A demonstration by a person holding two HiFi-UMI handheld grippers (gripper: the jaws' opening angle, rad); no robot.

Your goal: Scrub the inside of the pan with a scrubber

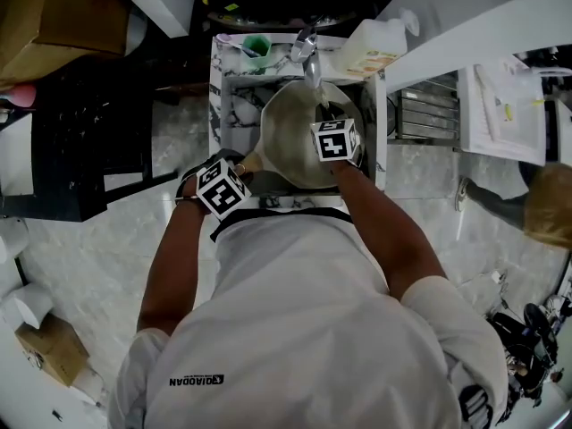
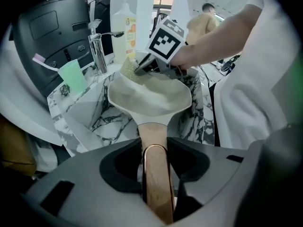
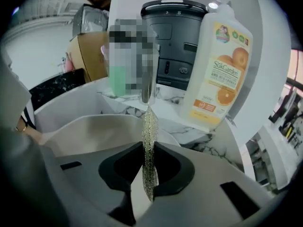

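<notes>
A cream pan sits in the marble sink under the tap. Its wooden handle runs between the jaws of my left gripper, which is shut on it; in the head view that gripper is at the pan's near left. My right gripper reaches over the pan's far side, shut on a thin glittery yellow-green scrubber held edge-on. From the left gripper view the scrubber rests against the pan's far rim.
A soap bottle with oranges on its label stands right of the tap. A green cup holding a toothbrush sits on the sink's back ledge. A black appliance is behind. A metal rack lies right of the sink.
</notes>
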